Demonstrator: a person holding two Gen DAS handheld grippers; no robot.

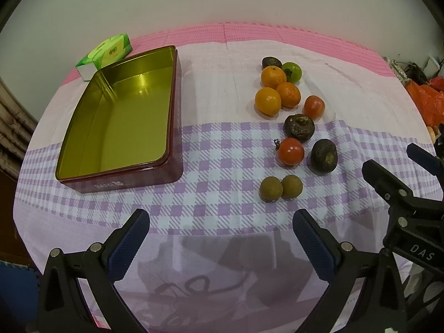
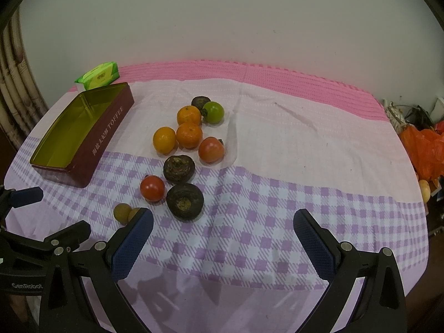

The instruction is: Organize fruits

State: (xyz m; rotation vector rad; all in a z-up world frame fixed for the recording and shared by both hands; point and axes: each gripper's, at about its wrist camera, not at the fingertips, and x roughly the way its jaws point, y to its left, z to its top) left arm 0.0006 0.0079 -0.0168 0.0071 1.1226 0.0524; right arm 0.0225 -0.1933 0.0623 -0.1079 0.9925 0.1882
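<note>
Gold lines the inside of the tin (image 1: 119, 122), a maroon box with nothing in it, standing on the left side of the desk (image 1: 222, 194) under a pink and lilac checked cloth (image 2: 277, 222). Behind the tin, touching or nearly touching its far corner, lies a green tissue pack (image 1: 106, 52).

The fruits lie loose on the cloth, well apart from the tin to its right. Three oranges (image 1: 268, 101) sit bunched together, with a green fruit (image 1: 292, 71) and a small dark fruit (image 1: 271, 62) just behind them. A red tomato (image 1: 314, 106) rests beside the oranges; a second tomato (image 1: 290, 151) lies nearer, between two dark wrinkled fruits (image 1: 299, 127). Nearest of all, two brown round fruits (image 1: 280, 188) touch each other.

The left tool (image 1: 222, 242) hangs above the near edge of the cloth, its blue-padded fingers (image 1: 130, 244) wide apart and holding nothing. The right tool (image 2: 223, 242) is likewise spread and empty; in its own view its left finger covers part of one brown fruit. At the desk's far right sits an orange bag (image 2: 424, 149).
</note>
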